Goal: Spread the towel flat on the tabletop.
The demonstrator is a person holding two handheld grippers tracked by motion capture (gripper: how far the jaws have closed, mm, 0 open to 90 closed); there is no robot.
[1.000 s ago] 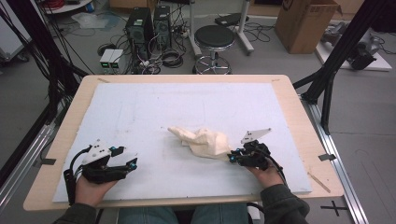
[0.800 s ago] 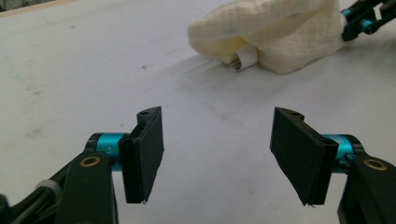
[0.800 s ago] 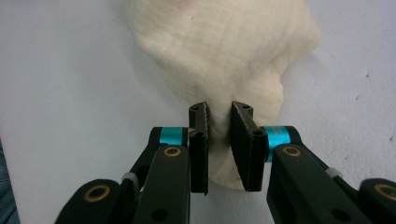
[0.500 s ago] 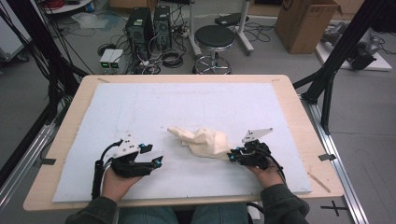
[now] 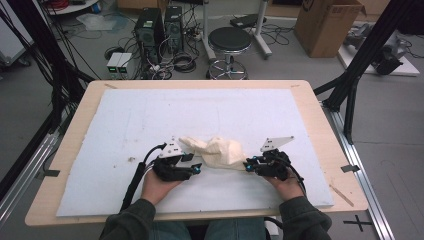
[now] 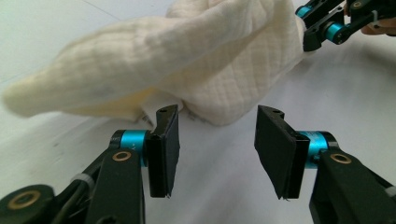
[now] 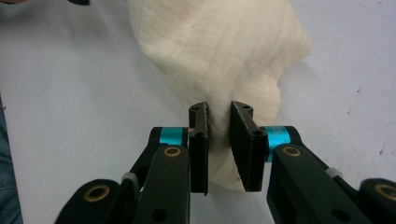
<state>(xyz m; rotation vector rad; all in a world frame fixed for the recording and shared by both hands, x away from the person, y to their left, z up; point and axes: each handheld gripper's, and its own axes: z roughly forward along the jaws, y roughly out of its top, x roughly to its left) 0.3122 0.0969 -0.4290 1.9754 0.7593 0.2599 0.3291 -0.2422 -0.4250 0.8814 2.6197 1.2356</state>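
The cream cloth (image 5: 216, 152) lies bunched near the front middle of the white mat (image 5: 125, 120), its long axis running across the table from one hand to the other. The right gripper (image 7: 219, 140) has its end pinched — in the right gripper view the pads are pressed into a fold of the fabric. The left gripper (image 6: 212, 144) sits just short of the opposite end: in the left gripper view the cloth's low edge lies straight ahead of the fingers, with the gap between the jaws bare, so nothing is held there. From the high view, the left gripper (image 5: 192, 167) looks to be almost touching the cloth, though I can't be sure. Against the picture a second ago, the left hand has come in across the mat from far left, its jaws closing partway as it came — the right hand hasn't budged.
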